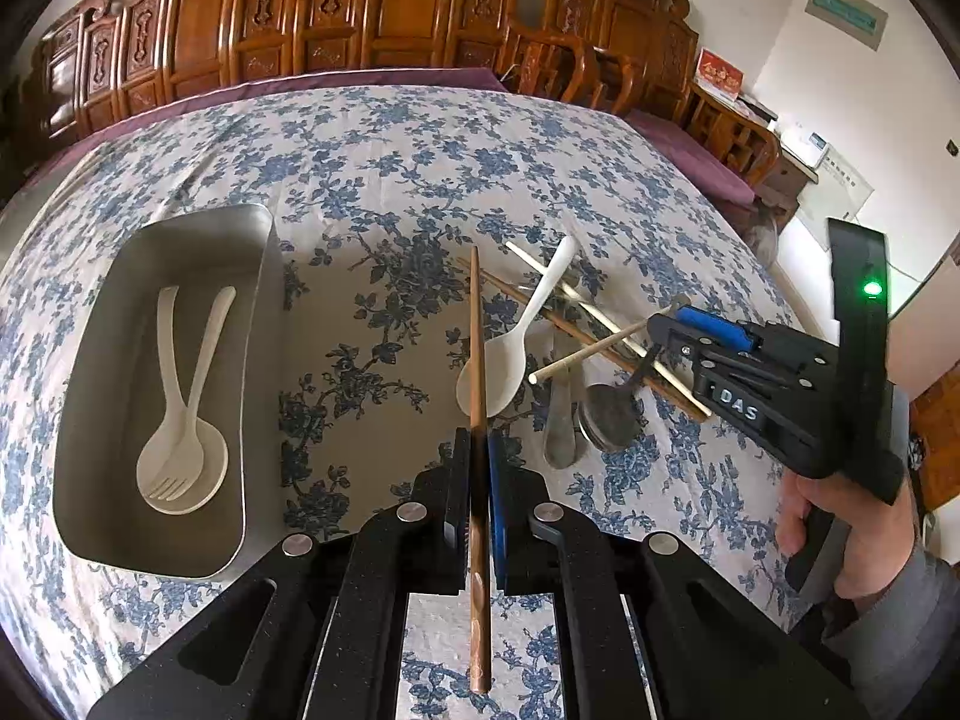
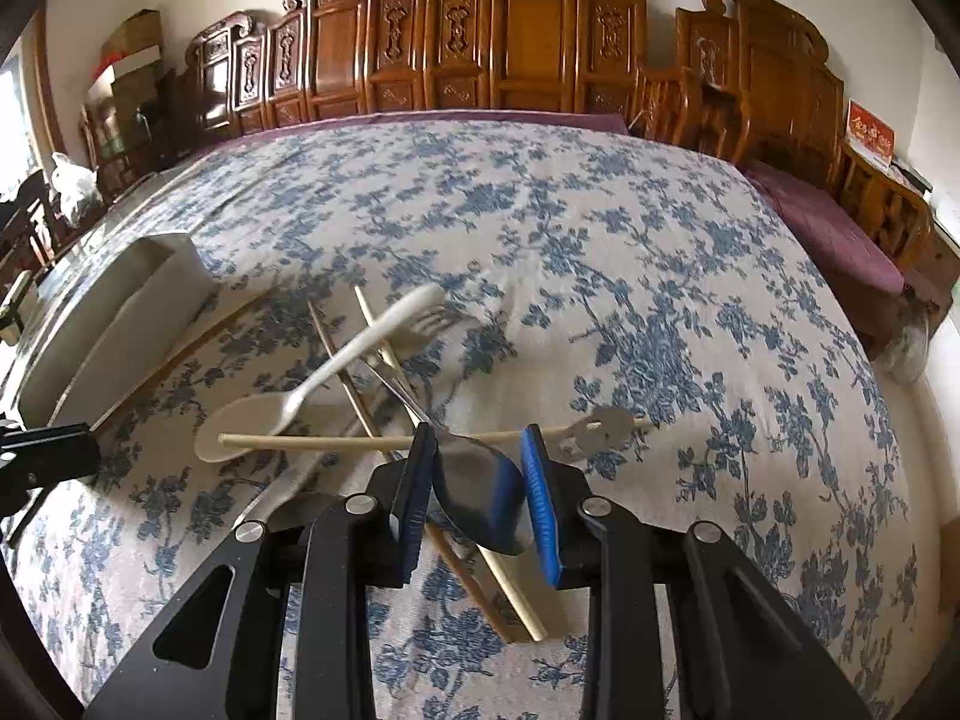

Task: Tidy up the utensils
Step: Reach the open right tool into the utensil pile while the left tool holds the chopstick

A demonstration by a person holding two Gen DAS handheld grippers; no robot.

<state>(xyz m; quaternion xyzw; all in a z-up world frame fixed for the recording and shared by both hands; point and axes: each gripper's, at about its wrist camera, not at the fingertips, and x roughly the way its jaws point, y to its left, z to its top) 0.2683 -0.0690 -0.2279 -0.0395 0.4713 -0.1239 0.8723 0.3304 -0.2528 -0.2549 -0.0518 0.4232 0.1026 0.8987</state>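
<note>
My left gripper (image 1: 478, 438) is shut on a brown chopstick (image 1: 476, 330) that points away over the cloth, just right of the metal tray (image 1: 261, 300). In the tray lie a white spoon (image 1: 165, 354) and a white fork (image 1: 201, 360). My right gripper (image 2: 478, 432) is shut on the bowl of a metal spoon (image 2: 480, 492) above the pile of loose utensils. That pile holds a white spoon (image 2: 288, 408), light chopsticks (image 2: 312, 443), a brown chopstick (image 2: 342, 372) and a metal fork (image 2: 600, 426). In the left wrist view the right gripper (image 1: 663, 324) hangs over the pile.
Two more metal spoons (image 1: 606, 414) lie at the near side of the pile. A white fork (image 2: 426, 321) shows blurred at the pile's far end. Carved wooden chairs (image 2: 528, 48) line the far edge of the flowered cloth (image 2: 660, 276). A hand (image 1: 840, 540) holds the right gripper.
</note>
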